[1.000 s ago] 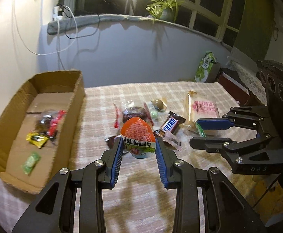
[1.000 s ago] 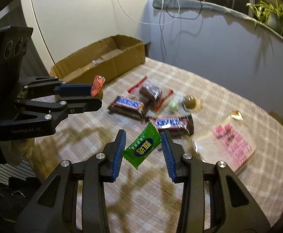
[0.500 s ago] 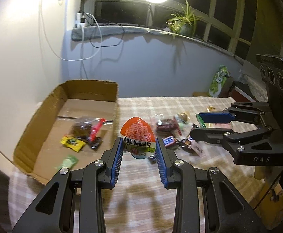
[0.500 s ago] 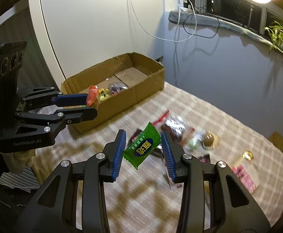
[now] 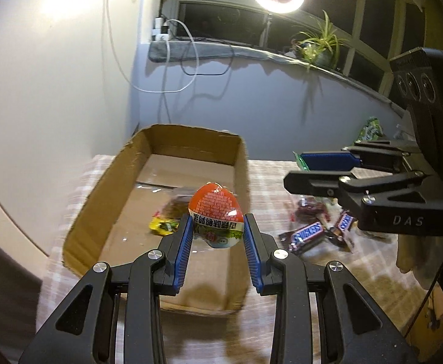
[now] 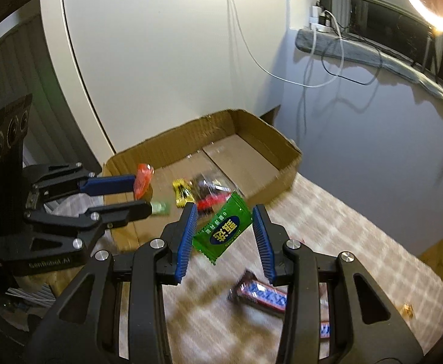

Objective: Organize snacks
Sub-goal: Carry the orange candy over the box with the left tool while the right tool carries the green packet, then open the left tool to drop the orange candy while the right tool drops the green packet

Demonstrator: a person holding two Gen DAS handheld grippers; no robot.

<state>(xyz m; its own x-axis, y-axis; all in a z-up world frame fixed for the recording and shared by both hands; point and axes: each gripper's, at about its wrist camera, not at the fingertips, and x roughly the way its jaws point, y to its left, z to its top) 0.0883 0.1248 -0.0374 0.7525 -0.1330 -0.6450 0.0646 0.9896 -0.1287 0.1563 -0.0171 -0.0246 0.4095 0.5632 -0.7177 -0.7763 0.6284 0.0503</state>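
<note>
My left gripper is shut on an orange egg-shaped snack pack and holds it above the near end of the open cardboard box. My right gripper is shut on a green candy packet and holds it in the air just in front of the box's long side. In the right wrist view the left gripper is over the box's left end with the orange pack. In the left wrist view the right gripper is to the right of the box. The box holds a yellow candy and a dark wrapped snack.
Snickers bars and a dark red snack lie on the checked tablecloth right of the box. One bar lies under my right gripper. A green bag stands far right. A white wall stands behind the box.
Both grippers have moved left towards the box with their snacks. The left one has gone from over the table to above the box's near end; the right one is now at its side.
</note>
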